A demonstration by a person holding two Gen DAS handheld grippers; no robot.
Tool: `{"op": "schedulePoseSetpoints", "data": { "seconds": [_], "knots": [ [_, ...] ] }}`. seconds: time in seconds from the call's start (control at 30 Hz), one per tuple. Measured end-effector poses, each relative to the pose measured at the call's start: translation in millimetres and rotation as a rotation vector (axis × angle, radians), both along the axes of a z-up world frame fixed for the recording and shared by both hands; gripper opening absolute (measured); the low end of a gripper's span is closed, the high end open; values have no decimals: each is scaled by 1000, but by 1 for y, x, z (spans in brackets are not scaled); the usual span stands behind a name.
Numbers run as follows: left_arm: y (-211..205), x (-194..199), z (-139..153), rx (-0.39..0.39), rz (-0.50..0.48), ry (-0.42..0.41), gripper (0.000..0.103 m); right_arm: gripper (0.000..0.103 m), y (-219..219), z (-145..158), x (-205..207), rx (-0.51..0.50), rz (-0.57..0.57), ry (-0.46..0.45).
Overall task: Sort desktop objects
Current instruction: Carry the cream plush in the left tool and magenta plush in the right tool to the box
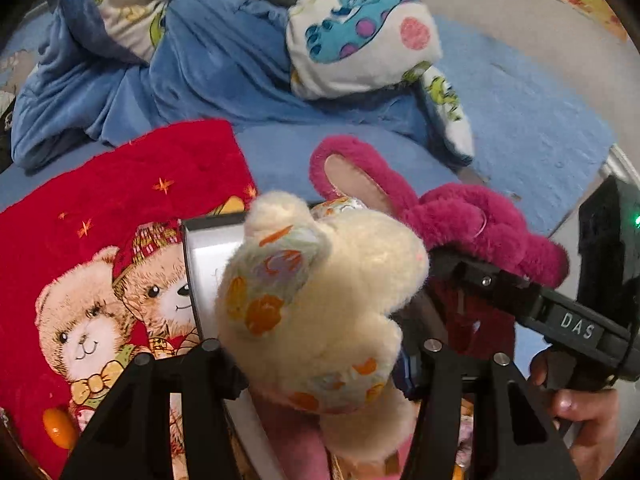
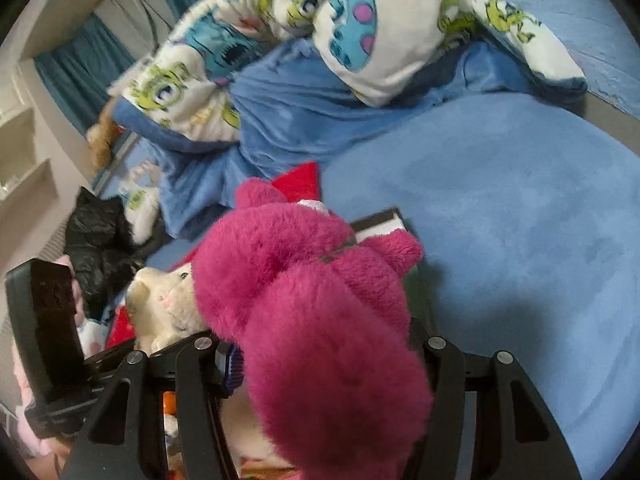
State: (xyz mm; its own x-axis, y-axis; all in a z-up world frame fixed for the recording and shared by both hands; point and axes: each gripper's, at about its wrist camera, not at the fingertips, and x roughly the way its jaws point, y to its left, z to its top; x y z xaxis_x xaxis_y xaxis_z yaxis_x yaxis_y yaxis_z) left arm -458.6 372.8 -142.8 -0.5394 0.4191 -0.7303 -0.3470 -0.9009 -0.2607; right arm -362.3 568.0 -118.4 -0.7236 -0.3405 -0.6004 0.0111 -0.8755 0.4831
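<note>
Cream bunny toy (image 1: 320, 320) fills the middle, squeezed tight in the left gripper (image 1: 320, 364). Right gripper (image 2: 320, 360) squeezes the pink fluffy toy (image 2: 320, 320), low in the middle. Both toys hang over a blue blanket (image 2: 500, 240).

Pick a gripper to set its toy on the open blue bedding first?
Right, probably. The right gripper holding the magenta plush has bare blue bedding directly ahead; the left gripper with the cream plush faces the red bear blanket.

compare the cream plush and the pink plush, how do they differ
The cream plush is pale with orange-patterned fabric patches; the pink plush is solid magenta with longer, shaggier fur. The cream plush sits in the left gripper, the pink plush in the right gripper. Both are soft toys held over the blue bedding.
</note>
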Motion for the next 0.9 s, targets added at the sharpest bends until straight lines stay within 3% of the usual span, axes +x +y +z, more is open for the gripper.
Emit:
{"op": "schedulePoseSetpoints", "data": {
  "seconds": [0.23, 0.3, 0.37, 0.9],
  "knots": [
    [-1, -10, -45, -7, 60, -92, 56, 57, -12, -34, -24, 72, 48, -139],
    [2, -6, -49, -22, 54, -62, 56, 56, -14, -53, -27, 48, 49, -205],
    [6, -8, -51, -27, 46, -71, 56, 56, -19, -54, -23, 107, 32, -174],
    [7, -1, -56, -50, 36, -39, 56, 56, -21, -56, -10, 191, -25, -134]
  ]
}}
